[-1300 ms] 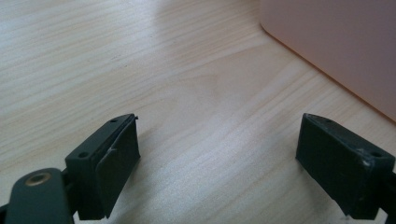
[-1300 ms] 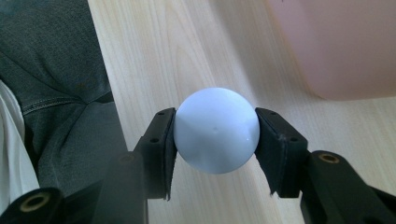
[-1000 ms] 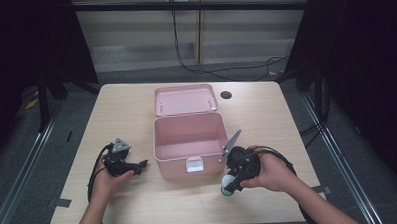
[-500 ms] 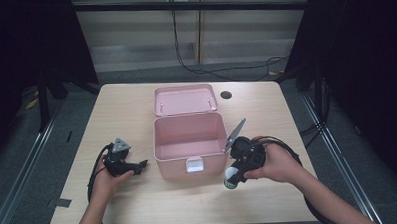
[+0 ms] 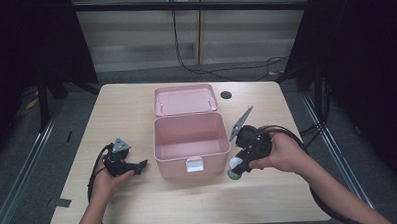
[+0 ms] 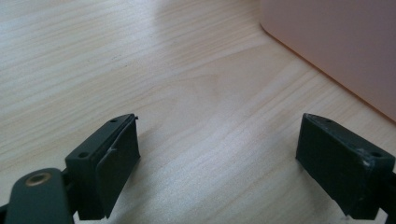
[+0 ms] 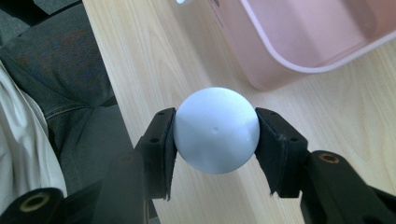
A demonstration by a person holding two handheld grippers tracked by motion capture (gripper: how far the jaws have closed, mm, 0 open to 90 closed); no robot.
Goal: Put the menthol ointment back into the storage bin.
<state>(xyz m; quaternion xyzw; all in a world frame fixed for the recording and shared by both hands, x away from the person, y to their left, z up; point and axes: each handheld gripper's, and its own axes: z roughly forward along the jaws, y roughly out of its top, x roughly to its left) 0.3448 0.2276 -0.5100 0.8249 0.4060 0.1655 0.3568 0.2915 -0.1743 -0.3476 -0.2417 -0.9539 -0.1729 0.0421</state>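
Item one, nearest us: the left gripper (image 5: 141,165), held low over the pale wooden table (image 5: 116,110) at the person's left hand (image 5: 106,178). In its own view we see its jaws spread wide with bare wood grain between them, gripping nothing, and the pink wall of the box at the upper right.

Item two: the right gripper (image 7: 215,135), in the person's right hand (image 5: 283,151) just right of the box's front corner. We record its two black pads pinching a smooth white ball (image 7: 216,136), one pad on each side, the ball raised clear of the table. In the high view the ball (image 5: 235,168) appears at the gripper's lower end with a dark green patch on it, close beside the box but apart from it.

Item three: an open pink plastic storage box (image 5: 189,142) with rounded corners and a white latch (image 5: 194,165) on its front wall, standing mid-table between the two grippers. We see its inside bare.

Item four: the box's pink lid (image 5: 185,99), lying flat just behind the box.

Item five, farthest: a small dark round hole (image 5: 226,95) in the tabletop, right of the lid.
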